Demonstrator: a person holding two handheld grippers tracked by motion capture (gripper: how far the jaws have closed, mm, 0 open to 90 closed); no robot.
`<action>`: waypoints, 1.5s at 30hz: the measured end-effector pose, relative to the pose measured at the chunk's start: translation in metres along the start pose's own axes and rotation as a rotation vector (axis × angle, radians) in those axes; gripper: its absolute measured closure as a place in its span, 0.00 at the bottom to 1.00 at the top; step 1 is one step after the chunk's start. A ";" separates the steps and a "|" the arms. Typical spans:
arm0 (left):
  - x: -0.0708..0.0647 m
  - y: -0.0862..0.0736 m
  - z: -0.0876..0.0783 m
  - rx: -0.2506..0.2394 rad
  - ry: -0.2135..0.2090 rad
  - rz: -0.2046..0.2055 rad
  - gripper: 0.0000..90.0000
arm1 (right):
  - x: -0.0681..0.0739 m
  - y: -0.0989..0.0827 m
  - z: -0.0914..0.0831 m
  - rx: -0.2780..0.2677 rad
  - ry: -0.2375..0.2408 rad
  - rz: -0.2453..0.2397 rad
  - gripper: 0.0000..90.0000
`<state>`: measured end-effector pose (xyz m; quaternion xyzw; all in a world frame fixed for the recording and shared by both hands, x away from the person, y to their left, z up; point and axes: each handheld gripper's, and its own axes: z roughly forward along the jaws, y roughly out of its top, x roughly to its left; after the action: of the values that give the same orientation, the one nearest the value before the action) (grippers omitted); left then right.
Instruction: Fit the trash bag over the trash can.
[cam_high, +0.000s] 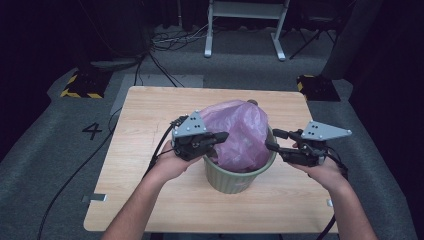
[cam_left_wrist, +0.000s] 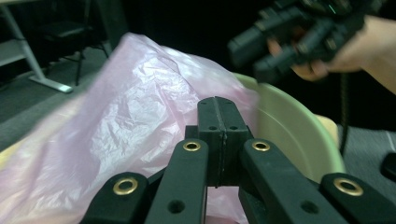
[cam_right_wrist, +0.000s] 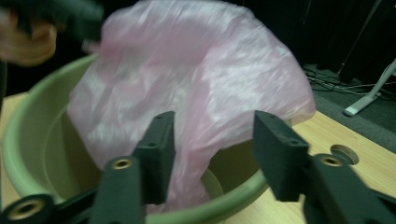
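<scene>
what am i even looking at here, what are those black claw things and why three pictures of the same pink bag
Those claws are hand-held grippers, one in each of a person's hands. The top picture comes from a fixed camera above the wooden table. The other two come from small cameras riding on each gripper, looking along its black jaws.

On the table stands a green bin with a pink plastic bag puffed up out of it.

The left gripper has its jaws pressed together against the bag; whether a fold of plastic is pinched between them is hard to tell. The right gripper has its jaws apart over the bin's rim, with bag plastic hanging between them, and the pads are not pressing on it.
</scene>
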<state>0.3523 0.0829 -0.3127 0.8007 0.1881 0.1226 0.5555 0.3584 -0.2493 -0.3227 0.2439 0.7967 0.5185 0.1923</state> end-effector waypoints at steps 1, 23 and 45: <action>-0.004 0.000 0.002 0.009 -0.008 0.006 1.00 | -0.002 0.003 -0.001 -0.007 0.001 0.009 0.50; -0.036 -0.002 0.023 0.121 -0.126 0.105 0.94 | 0.019 0.051 0.048 0.022 0.082 0.048 1.00; 0.033 0.001 -0.010 -0.058 -0.016 -0.165 0.60 | 0.035 0.004 0.016 0.011 0.209 0.012 1.00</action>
<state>0.3785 0.1057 -0.3086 0.7669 0.2454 0.0755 0.5882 0.3397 -0.2152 -0.3267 0.1945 0.8136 0.5381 0.1037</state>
